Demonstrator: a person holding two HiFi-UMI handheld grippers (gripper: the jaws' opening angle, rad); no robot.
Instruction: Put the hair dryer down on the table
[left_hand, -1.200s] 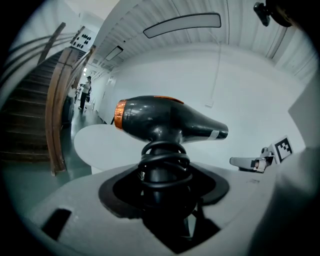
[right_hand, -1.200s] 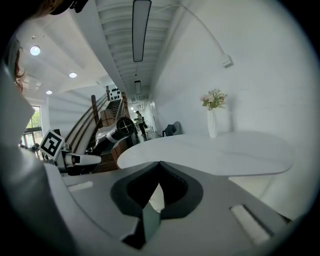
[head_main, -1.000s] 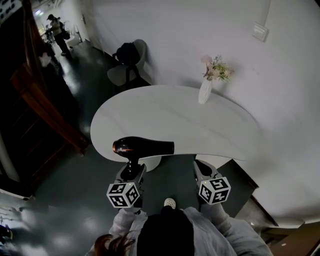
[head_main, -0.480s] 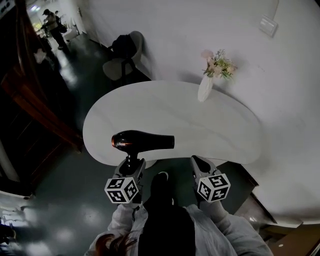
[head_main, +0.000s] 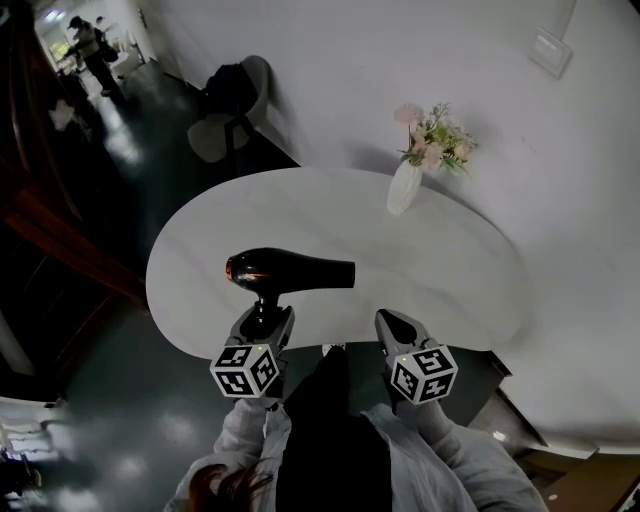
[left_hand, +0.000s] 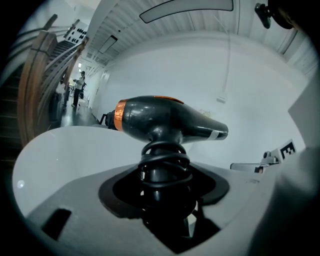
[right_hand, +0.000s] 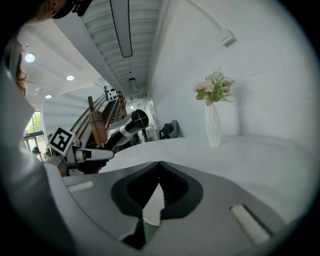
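A black hair dryer (head_main: 290, 272) with an orange ring at its back lies level in the air over the near left part of the white table (head_main: 420, 265), nozzle to the right. My left gripper (head_main: 265, 318) is shut on its handle, which has the black cord wound round it. In the left gripper view the hair dryer (left_hand: 165, 117) stands up from the left gripper (left_hand: 162, 175). My right gripper (head_main: 392, 322) hovers at the table's near edge, shut and holding nothing. From the right gripper (right_hand: 160, 165) I see the hair dryer (right_hand: 131, 122) to the left.
A white vase with pink flowers (head_main: 404, 187) stands at the table's far side by the wall. A grey chair with a dark bag (head_main: 225, 120) sits beyond the table. People (head_main: 85, 45) stand far off at the top left. A wooden staircase (head_main: 60, 230) runs along the left.
Both grippers have moved forward. The hair dryer has gone from the table's near edge to further in over the tabletop, still held by its handle.
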